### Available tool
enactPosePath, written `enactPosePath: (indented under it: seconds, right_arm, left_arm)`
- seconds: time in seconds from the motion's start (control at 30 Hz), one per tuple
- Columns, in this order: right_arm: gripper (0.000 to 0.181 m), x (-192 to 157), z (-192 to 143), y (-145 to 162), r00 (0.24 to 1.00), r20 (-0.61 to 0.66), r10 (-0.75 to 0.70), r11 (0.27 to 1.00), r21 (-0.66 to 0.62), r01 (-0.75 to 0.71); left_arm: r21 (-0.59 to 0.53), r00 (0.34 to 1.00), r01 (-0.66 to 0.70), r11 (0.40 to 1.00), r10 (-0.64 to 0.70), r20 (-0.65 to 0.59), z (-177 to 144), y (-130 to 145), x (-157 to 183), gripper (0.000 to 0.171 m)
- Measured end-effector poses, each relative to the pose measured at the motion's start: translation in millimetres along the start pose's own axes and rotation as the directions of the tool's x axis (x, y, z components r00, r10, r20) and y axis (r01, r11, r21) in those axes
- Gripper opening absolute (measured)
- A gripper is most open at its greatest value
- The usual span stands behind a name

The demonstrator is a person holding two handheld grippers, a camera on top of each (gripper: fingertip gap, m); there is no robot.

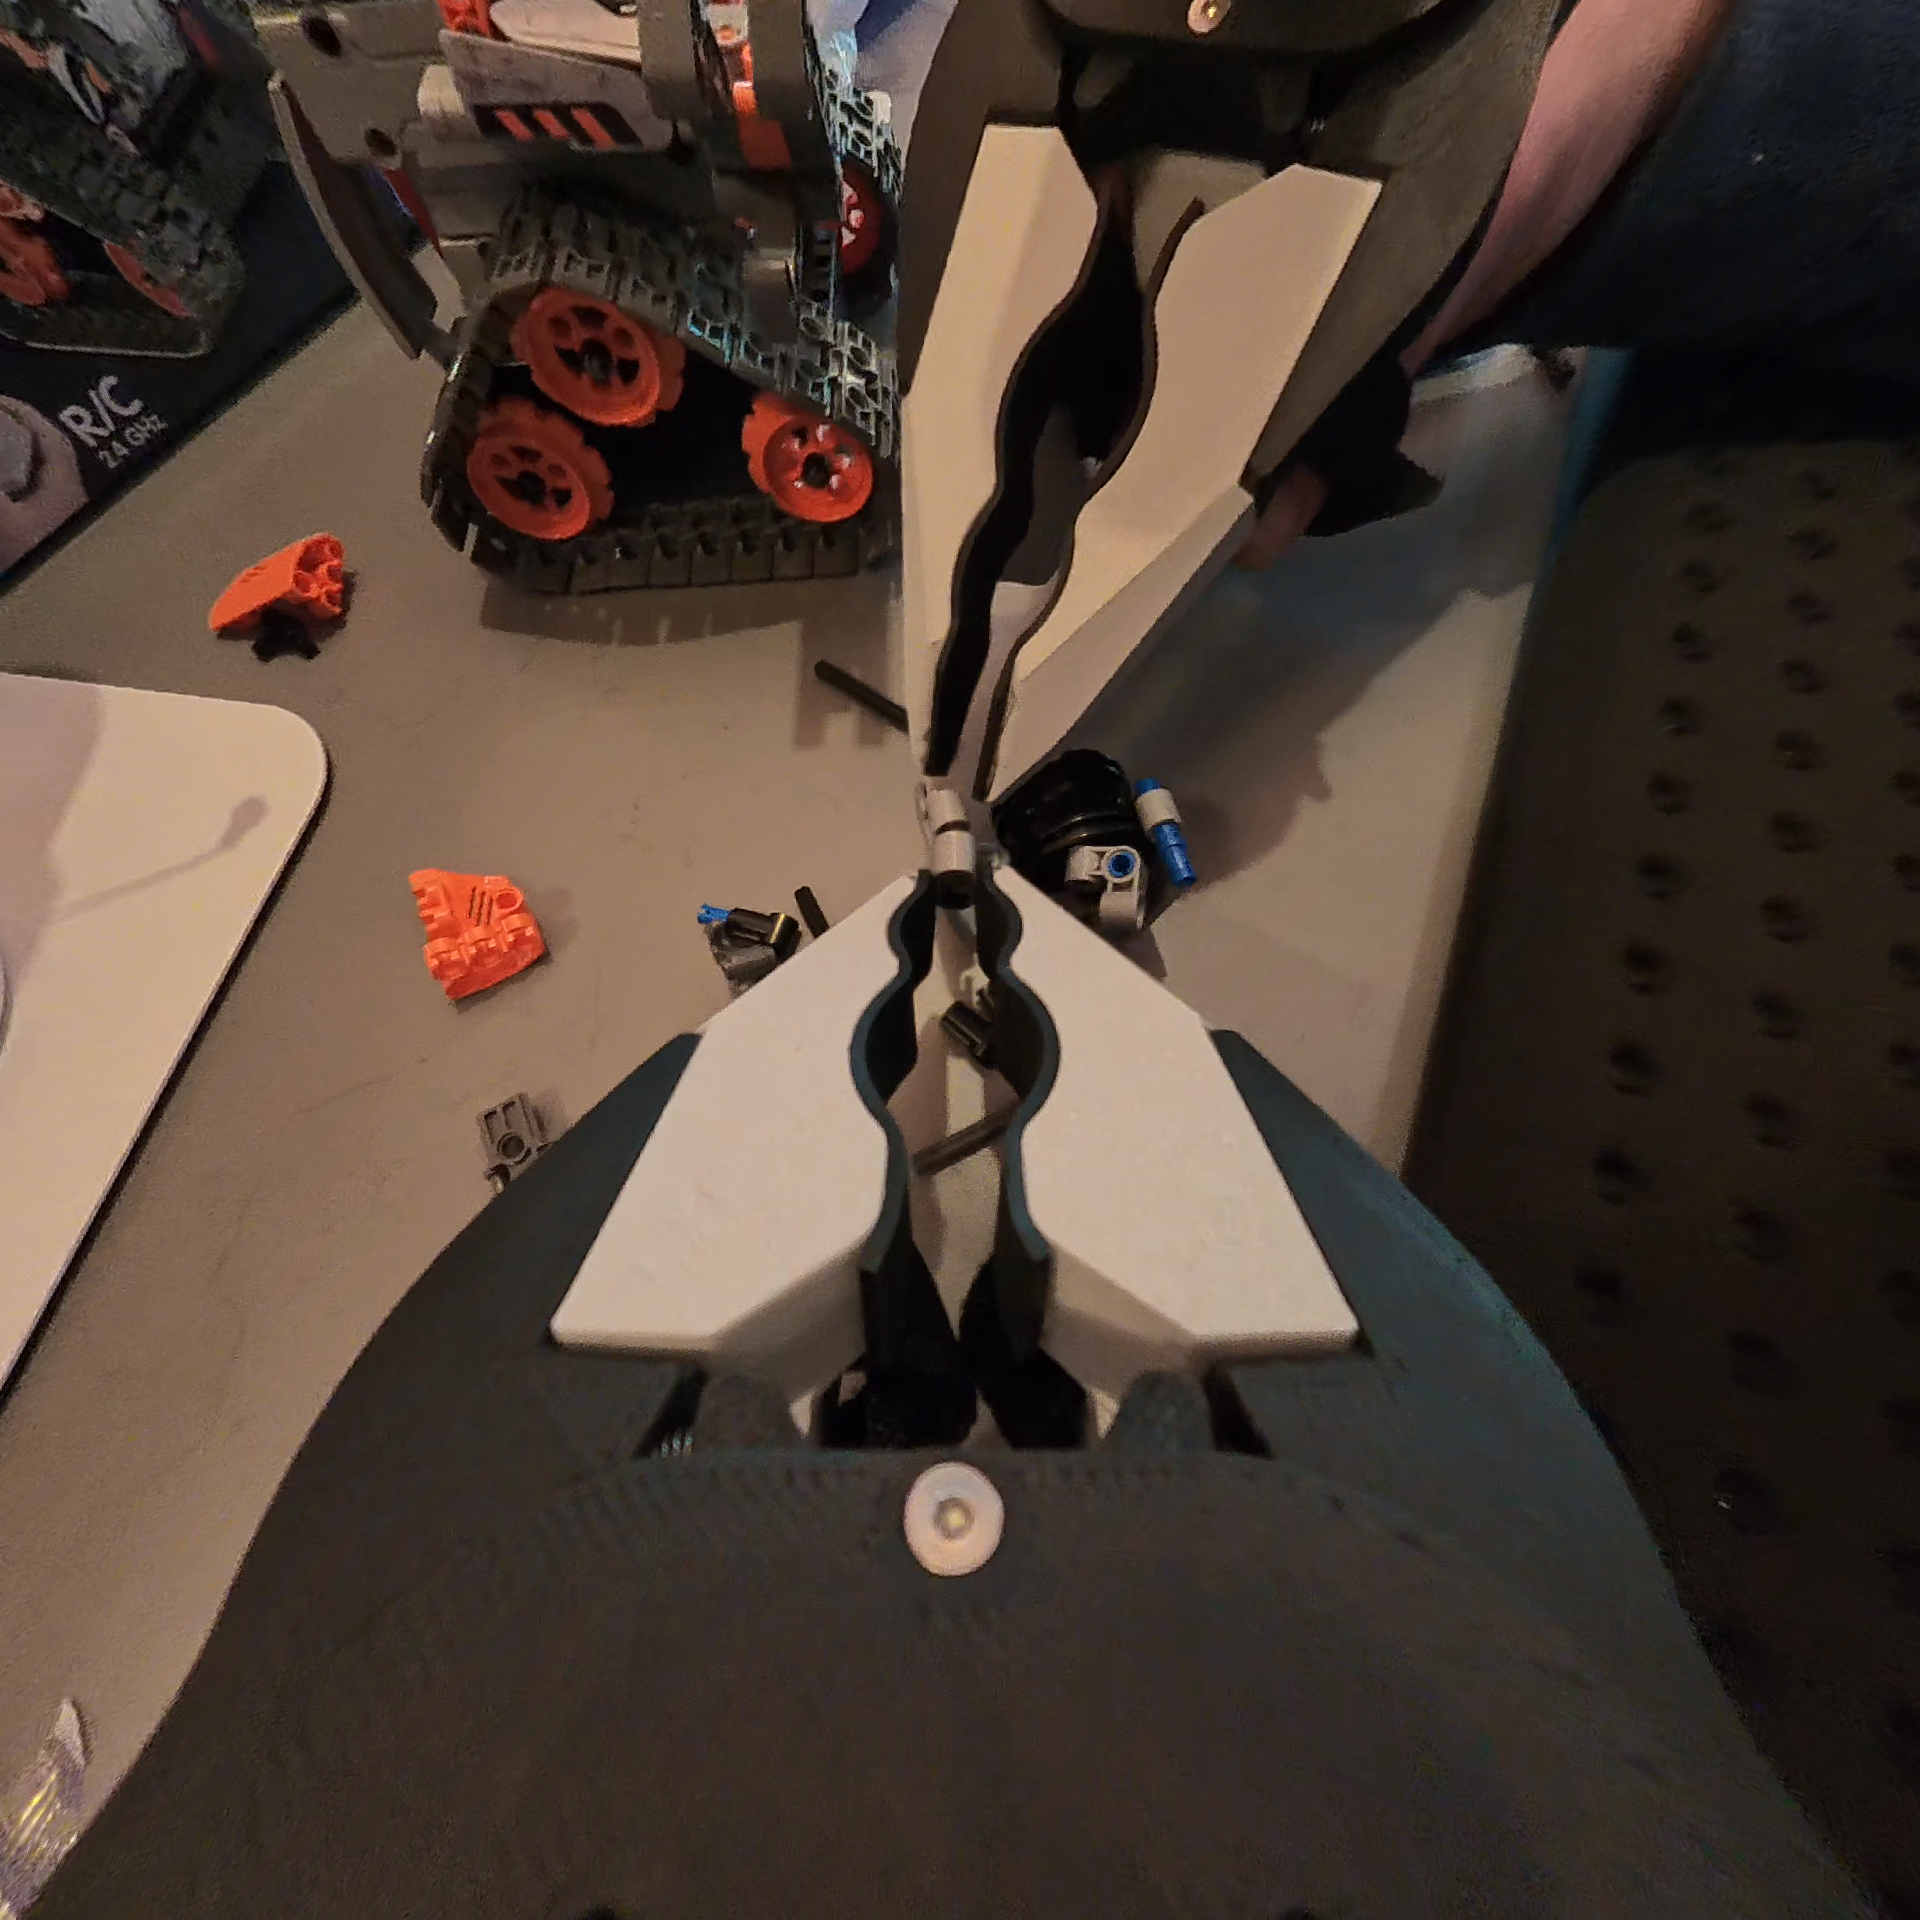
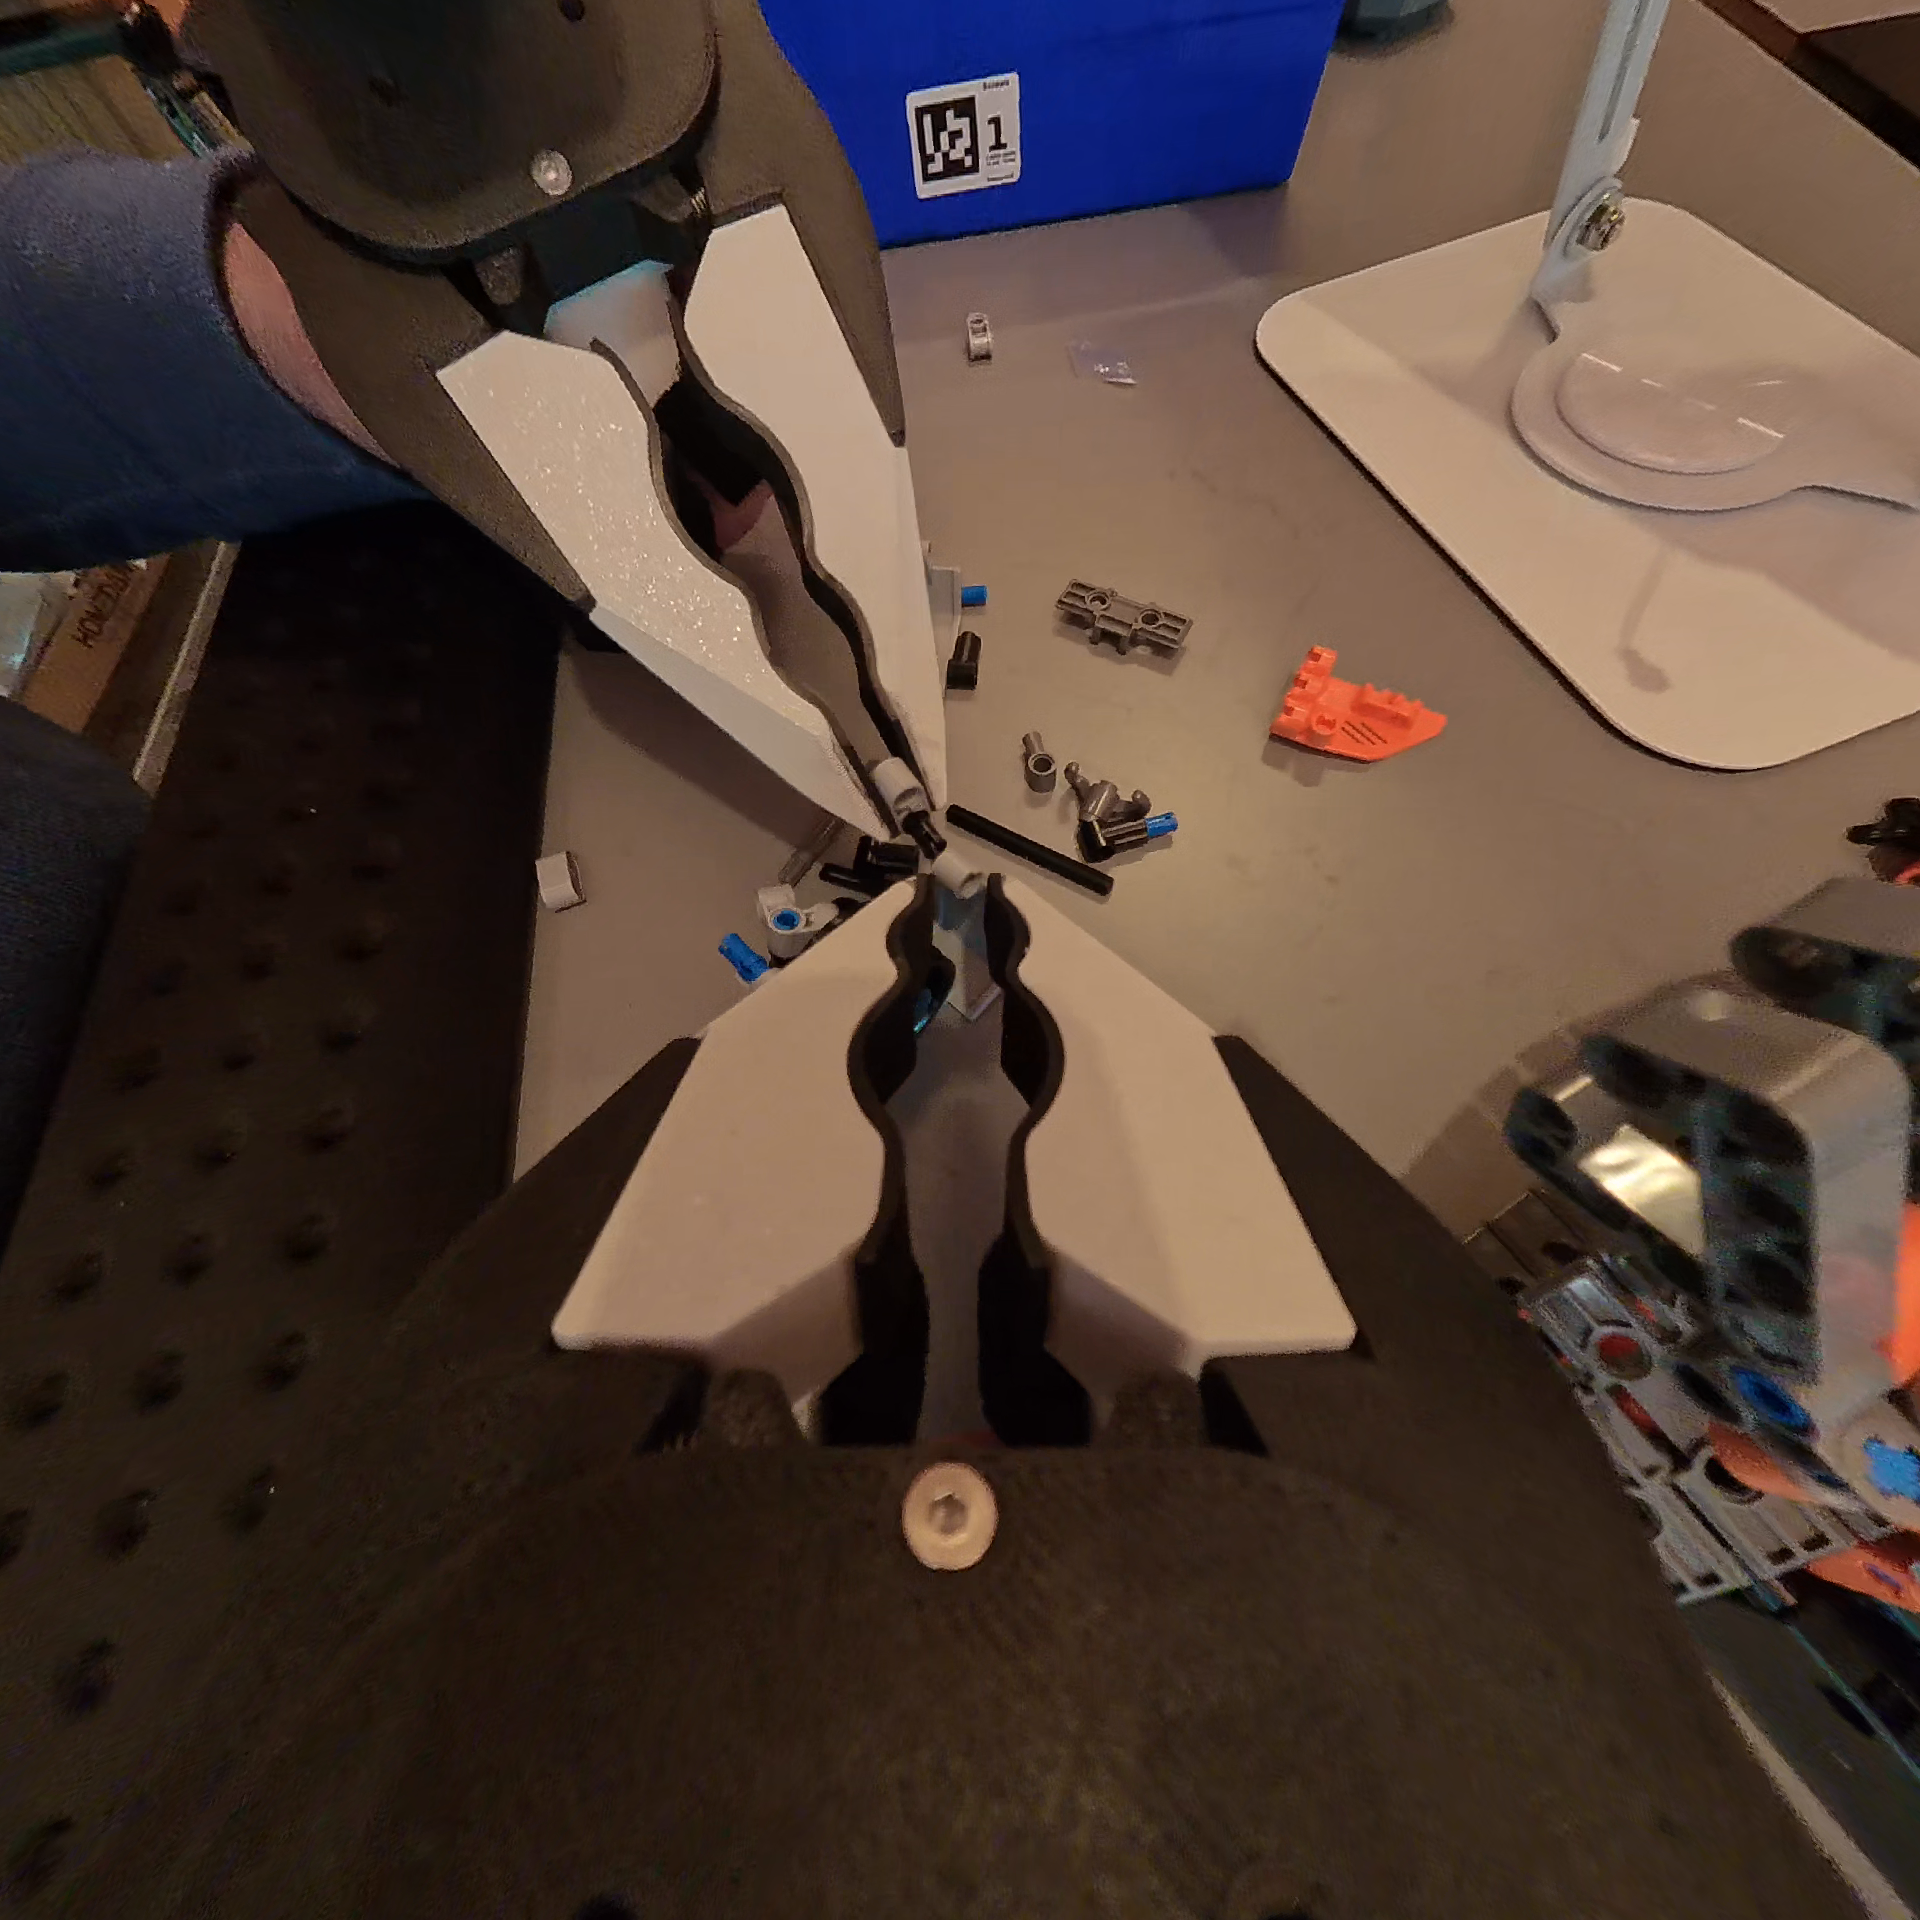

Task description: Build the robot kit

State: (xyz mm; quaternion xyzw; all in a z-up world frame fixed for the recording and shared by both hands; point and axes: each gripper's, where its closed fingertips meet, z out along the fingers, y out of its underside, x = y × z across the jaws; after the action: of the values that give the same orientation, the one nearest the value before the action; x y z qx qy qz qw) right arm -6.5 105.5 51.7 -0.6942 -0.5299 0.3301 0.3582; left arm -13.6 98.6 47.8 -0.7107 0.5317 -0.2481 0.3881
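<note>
tracked model (image 1: 665,395) behind loose parts (image 1: 478,932).

Both claws (image 1: 954,883) pinch grey connector (image 1: 950,831) (tracked model (image 1: 665,416) behind).

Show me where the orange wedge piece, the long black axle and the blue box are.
orange wedge piece (image 2: 1356,715), right wrist view, on its sloped top.
long black axle (image 2: 1029,850), right wrist view, at mid-length.
blue box (image 2: 1143,94), right wrist view, on its front wall.

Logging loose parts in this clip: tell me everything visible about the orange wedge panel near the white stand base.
The orange panel is a bright plastic wedge, one side straight, another curved, with raised notched blocks along an edge and dark slits on its face. It lies flat on the grey table, beside the white stand base but apart; nothing touches it.
</note>
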Motion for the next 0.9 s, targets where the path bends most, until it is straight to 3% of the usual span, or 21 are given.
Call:
enactPosePath:
  seconds: [0.9]
  right_arm:
    - [0.000,-2.8,8.6,3.3,0.996,0.029,0.085,0.996,0.032,-0.086]
  left_arm:
    - [-0.002,0.999,-0.007,1.000,0.007,0.043,4.1,5.0,-6.2,0.004]
